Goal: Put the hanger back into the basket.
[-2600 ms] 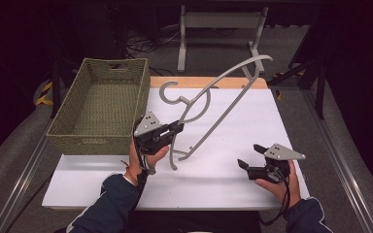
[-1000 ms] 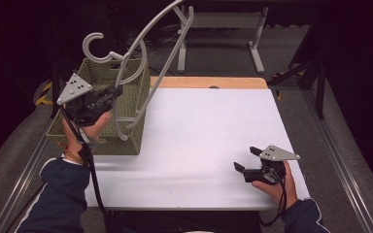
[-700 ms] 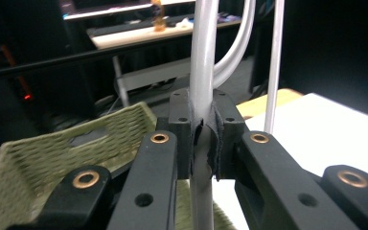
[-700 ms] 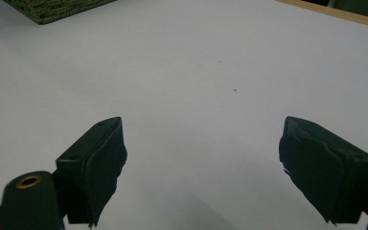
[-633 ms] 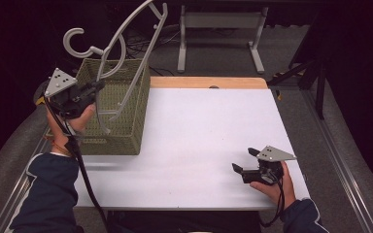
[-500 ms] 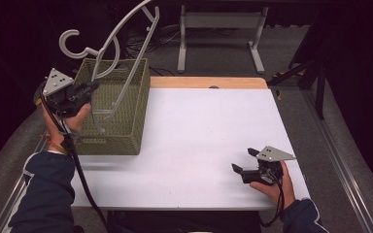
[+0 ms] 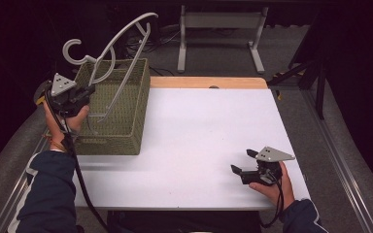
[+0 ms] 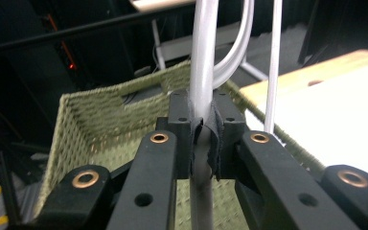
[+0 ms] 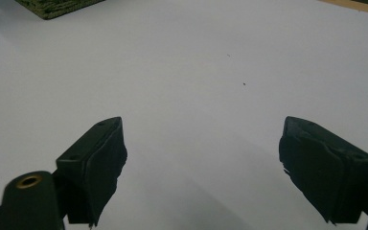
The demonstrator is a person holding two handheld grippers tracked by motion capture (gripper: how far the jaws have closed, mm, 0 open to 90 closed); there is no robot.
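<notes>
A grey clothes hanger (image 7: 121,48) is held up over the green woven basket (image 7: 121,121) at the table's left. Its hook (image 7: 72,51) points left and its lower bar dips inside the basket. My left gripper (image 7: 88,91) is shut on the hanger's shaft, beside the basket's left wall. In the left gripper view the pads (image 8: 215,136) pinch the grey shaft (image 8: 202,86) above the basket's inside (image 8: 100,129). My right gripper (image 7: 242,161) rests open on the white table near the front right. Nothing lies between its jaws (image 9: 201,158).
The white tabletop (image 7: 209,126) has a wooden strip (image 7: 206,82) along its far edge. A metal stand (image 7: 218,34) is on the floor behind the table. A corner of the basket (image 9: 52,7) shows far off in the right gripper view.
My left gripper lifted the hanger from the table's middle and carried it left over the basket, then lowered it a little. The right gripper stayed open and hardly moved.
</notes>
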